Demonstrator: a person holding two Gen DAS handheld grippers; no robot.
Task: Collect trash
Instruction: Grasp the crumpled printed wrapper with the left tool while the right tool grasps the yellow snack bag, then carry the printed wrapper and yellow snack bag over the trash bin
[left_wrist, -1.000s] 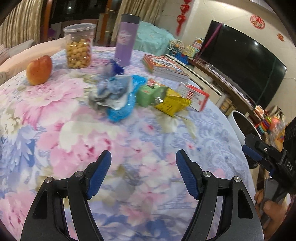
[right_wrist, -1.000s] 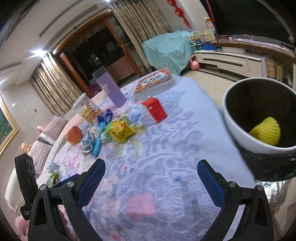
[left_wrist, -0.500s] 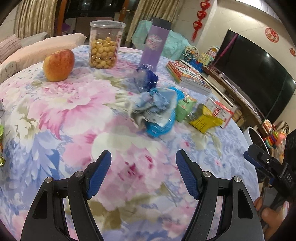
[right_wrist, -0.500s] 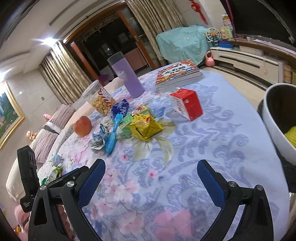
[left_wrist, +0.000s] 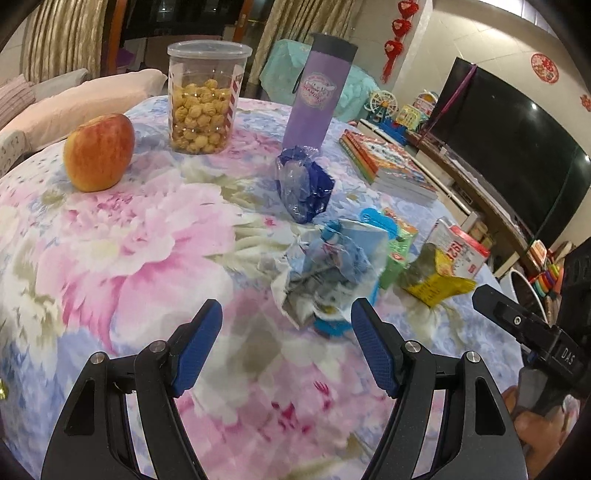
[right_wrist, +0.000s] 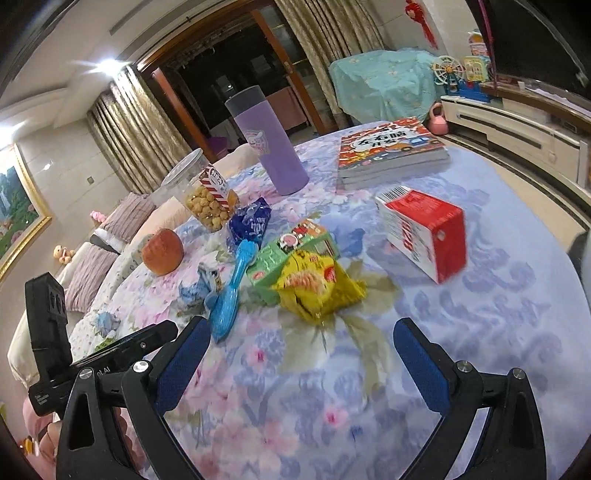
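The crumpled blue-white wrapper (left_wrist: 325, 273) is found just beyond the wide-open, empty left tool (left_wrist: 286, 343), nearer it than the likewise open, empty right tool (right_wrist: 301, 363).

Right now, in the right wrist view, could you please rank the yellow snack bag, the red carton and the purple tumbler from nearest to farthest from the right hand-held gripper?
1. Yellow snack bag, straight ahead of the right hand-held gripper.
2. Red carton, farther back, to the right.
3. Purple tumbler, upright at the back.

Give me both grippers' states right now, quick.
Left gripper: open, nothing between the fingers; crumpled blue-and-white wrapper lies just ahead.
Right gripper: open, empty; yellow snack bag lies ahead.
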